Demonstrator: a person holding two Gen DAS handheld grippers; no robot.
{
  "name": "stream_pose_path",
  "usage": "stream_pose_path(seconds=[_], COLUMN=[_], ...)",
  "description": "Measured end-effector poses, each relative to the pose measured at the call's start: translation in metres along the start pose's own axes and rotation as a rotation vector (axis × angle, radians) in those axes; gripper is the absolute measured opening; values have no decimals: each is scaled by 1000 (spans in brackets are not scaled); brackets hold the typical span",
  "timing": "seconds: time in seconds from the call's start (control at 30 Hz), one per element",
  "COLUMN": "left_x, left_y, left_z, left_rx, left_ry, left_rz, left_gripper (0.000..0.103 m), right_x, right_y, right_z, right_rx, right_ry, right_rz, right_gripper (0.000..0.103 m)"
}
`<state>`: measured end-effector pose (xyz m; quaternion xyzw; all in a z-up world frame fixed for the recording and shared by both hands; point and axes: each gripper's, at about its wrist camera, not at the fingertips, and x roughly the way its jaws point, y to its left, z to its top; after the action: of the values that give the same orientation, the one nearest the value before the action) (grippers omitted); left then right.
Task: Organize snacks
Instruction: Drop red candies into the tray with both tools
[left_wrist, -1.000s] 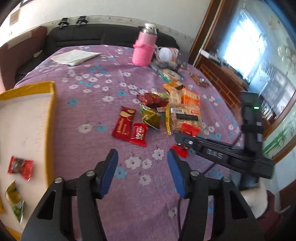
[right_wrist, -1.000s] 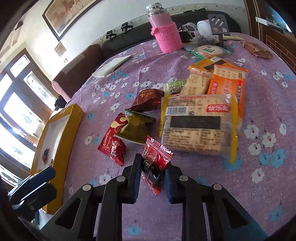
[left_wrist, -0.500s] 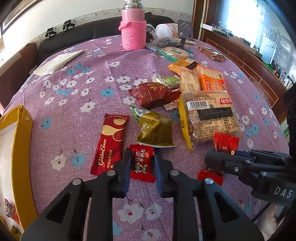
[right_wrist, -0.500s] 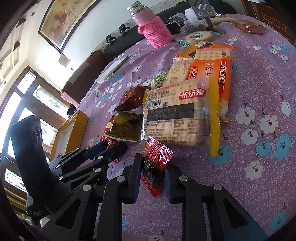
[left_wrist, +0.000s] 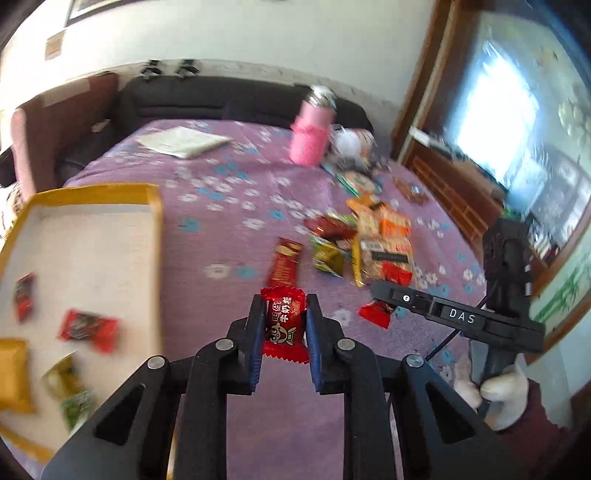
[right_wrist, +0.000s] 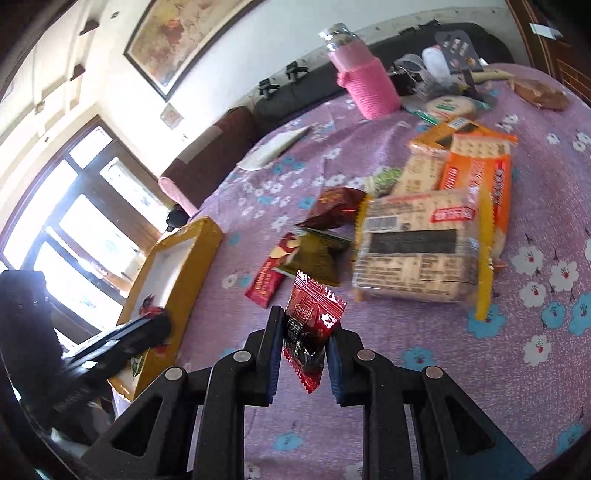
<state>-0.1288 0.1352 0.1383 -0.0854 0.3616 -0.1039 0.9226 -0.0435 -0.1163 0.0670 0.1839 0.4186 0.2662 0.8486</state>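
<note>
Both pairs of jaws were clamped on candy. Our left gripper pinched a red milk candy between its blue pads, the wrapper upright and lifted off the purple floral tablecloth. Our right gripper squeezed a dark red foil candy, tilted, with its crimped end poking up toward 12 o'clock.

From the left wrist view, the yellow-rimmed tray lay at 9 o'clock, holding a few small wrapped snacks, among them a red candy and a yellow packet; the motion blur kept us from reading them. At 1 o'clock sat the loose pile: a long red bar, a green-gold packet just beside it, and a clear cracker pack touching an orange cracker pack. At 3 o'clock we saw the other gripper from the side, its candy a red tip beneath the black bar.

From the right wrist view, the cracker pack lay at 1 o'clock, the orange pack beyond it, a brown foil packet at 12 o'clock, and the tray at 10 o'clock. A pink knit-sleeved bottle stood far off at 12 o'clock, near a paper sheet.
</note>
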Motion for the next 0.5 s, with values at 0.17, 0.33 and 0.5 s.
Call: stream_pose_path(seconds=[0.17,0.33,0.5], left_x=[-64,-80,-56], left_y=[68,128,158], left_z=[-5,-19,-39], left_rx=[-115,-255,-321], left_ry=[-91,-93,-22], left_rz=[131,215,233], left_gripper=[18,18,18], right_x=[-6,0,45], right_y=[41,120,195], right_z=[0,2,-13], right_rx=[-49,-156,-279], right_ry=[25,92,222], right_rz=[83,195,214], right_gripper=[22,21,21])
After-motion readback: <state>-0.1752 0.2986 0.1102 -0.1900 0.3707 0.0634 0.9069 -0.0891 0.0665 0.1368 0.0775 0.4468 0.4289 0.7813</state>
